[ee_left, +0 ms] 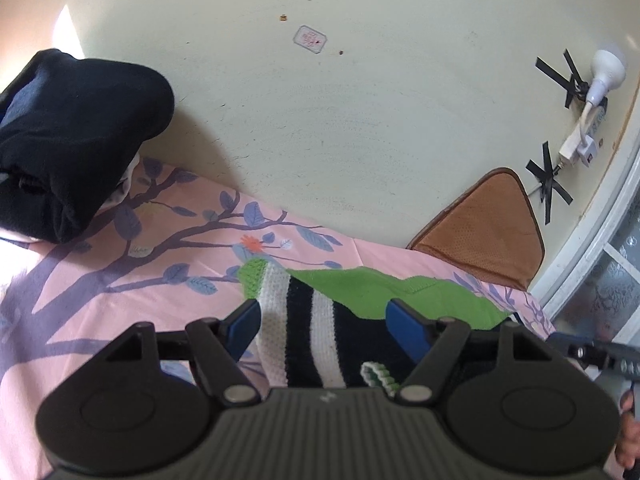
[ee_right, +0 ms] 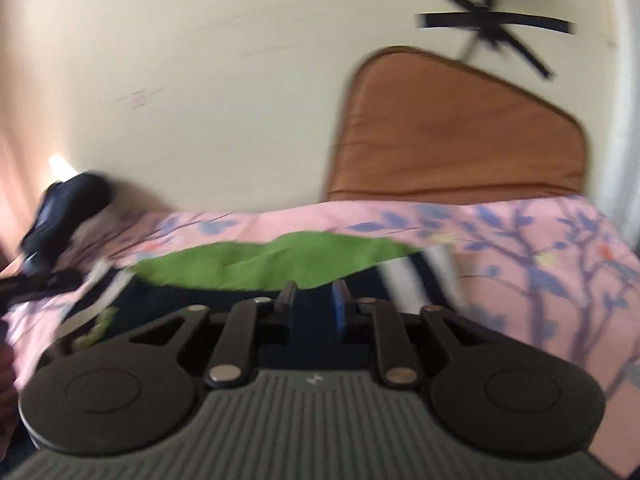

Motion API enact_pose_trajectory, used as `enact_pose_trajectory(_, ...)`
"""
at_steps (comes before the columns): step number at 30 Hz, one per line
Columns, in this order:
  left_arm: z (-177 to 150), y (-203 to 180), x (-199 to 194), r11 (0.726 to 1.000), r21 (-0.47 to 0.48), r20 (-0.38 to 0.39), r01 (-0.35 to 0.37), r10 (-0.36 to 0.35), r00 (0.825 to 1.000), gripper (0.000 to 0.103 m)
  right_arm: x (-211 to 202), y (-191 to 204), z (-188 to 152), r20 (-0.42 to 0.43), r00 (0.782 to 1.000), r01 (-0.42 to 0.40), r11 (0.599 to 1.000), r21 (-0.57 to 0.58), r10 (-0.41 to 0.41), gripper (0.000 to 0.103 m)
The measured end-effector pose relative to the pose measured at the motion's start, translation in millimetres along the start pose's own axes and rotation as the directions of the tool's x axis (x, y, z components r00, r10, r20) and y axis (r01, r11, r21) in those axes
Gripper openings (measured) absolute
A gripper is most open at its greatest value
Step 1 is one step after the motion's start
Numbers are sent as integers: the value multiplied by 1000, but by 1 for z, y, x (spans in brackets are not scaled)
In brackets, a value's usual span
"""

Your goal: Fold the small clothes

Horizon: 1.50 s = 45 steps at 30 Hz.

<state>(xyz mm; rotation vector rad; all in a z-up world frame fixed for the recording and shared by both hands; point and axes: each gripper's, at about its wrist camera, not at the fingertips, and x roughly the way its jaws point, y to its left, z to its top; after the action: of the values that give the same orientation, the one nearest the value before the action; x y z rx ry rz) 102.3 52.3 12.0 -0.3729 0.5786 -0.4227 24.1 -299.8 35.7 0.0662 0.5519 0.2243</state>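
The left gripper hangs low over the bed with its blue pads spread wide, one on each side of the knitted garment, neither pressing on it; the garment, dark with white stripes, a green cuff and a green panel, lies flat on the pink bedsheet printed with purple branches and blue leaves. The right gripper sits just above the same garment's dark part, its fingers parted by a narrow gap with nothing clamped between them, though that view is blurred; its green panel lies just beyond the fingertips. At the left view's right edge a dark piece of the other tool and part of a hand show. Further back a dark folded bundle rests on the sheet to the left, and a brown cushion leans against the pale wall; black tape crosses and a white plug sit on it at right.
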Motion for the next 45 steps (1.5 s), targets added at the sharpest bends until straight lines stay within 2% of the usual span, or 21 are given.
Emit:
enact_pose_trajectory(1,1,4,0,1000,-22,-1,2,-2,1000,71,1,23,-2,-12,998,-54,996,-68,54,45)
enact_pose_trajectory(5,2,10,0,999,-50,-8,3,-3,1000,71,11,97,-17,-72,975,-223,941,-254,211,47)
enact_pose_trajectory(10,1,4,5,1000,-18,-35,-6,6,999,69,45,125,-23,-141,971,-226,926,-302,191,45)
enact_pose_trajectory(11,1,4,5,1000,-18,-37,-8,8,999,69,50,125,-22,-162,967,-236,927,-290,195,37)
enact_pose_trajectory(12,1,5,5,1000,-22,-40,-11,10,999,69,53,124,-22,-177,963,-247,928,-279,203,15)
enact_pose_trajectory(13,2,6,5,999,-33,-45,-12,10,999,69,53,124,-22,-185,960,-255,930,-265,210,10)
enact_pose_trajectory(15,4,11,5,998,-59,-44,-18,16,999,69,48,121,-17,-155,967,-232,945,-231,200,8)
enact_pose_trajectory(19,10,21,-6,992,-121,11,-19,20,1000,68,31,114,7,-17,983,-184,975,-126,183,8)
enact_pose_trajectory(23,16,29,-22,987,-160,98,-19,35,995,68,23,116,32,115,976,-183,982,-43,187,8)
enact_pose_trajectory(25,19,33,-25,985,-174,111,-18,37,993,68,27,119,33,134,968,-214,977,-9,214,8)
enact_pose_trajectory(27,20,34,-23,984,-179,104,-18,37,994,68,43,129,24,80,969,-234,972,-19,235,8)
enact_pose_trajectory(29,20,32,-21,985,-170,93,-8,24,995,68,64,140,7,-29,973,-232,971,-58,231,10)
enact_pose_trajectory(31,19,27,-21,989,-149,91,7,7,996,68,84,144,-10,-170,954,-263,961,-84,246,15)
enact_pose_trajectory(34,16,16,-22,993,-107,85,53,-44,995,69,72,126,-10,-138,953,-276,960,-37,269,23)
enact_pose_trajectory(37,9,0,-16,993,-42,42,109,-107,993,70,47,84,6,-13,978,-206,976,67,207,29)
enact_pose_trajectory(39,2,-13,-8,992,23,-16,127,-127,992,69,35,44,10,28,993,-117,980,163,114,31)
enact_pose_trajectory(41,-7,-27,7,990,118,-93,80,-69,993,69,34,8,2,-9,1000,21,976,218,-19,36)
enact_pose_trajectory(42,-12,-33,16,985,169,-130,34,-11,991,69,39,-8,-4,-66,992,116,969,220,-104,46)
enact_pose_trajectory(43,-17,-37,26,977,212,-191,-13,55,980,64,46,-23,-12,-146,970,223,951,214,-195,36)
enact_pose_trajectory(44,-17,-40,23,974,227,-164,-16,54,985,66,36,-34,-22,-106,971,233,946,224,-214,36)
enact_pose_trajectory(45,-19,-38,20,975,224,-152,-7,42,987,67,25,-41,-23,-119,970,235,938,254,-211,36)
